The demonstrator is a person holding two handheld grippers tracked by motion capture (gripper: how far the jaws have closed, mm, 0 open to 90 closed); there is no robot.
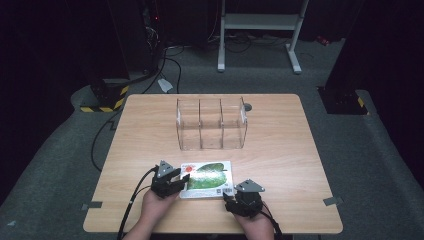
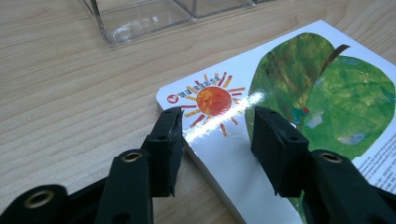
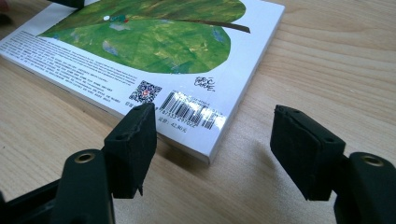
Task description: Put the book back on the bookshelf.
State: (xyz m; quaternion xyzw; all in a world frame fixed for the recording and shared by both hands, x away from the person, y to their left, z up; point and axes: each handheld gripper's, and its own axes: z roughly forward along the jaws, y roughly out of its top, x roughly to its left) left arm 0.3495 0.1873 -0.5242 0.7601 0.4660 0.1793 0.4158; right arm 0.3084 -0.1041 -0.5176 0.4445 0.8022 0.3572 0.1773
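A thin white book (image 1: 206, 179) with a green leaf and an orange sun on its cover lies flat near the table's front edge. My left gripper (image 1: 181, 178) is open at the book's left end; in the left gripper view (image 2: 217, 128) one jaw stands off the book's corner and the other above the cover (image 2: 299, 93). My right gripper (image 1: 230, 196) is open at the book's front right corner; in the right gripper view (image 3: 215, 135) its jaws straddle the corner by the barcode of the book (image 3: 154, 42).
A clear plastic organiser (image 1: 212, 123) with three compartments stands behind the book at mid-table, its corner (image 2: 140, 18) close ahead of the left gripper. The wooden table (image 1: 150, 130) ends just behind my hands. Cables trail off the front left.
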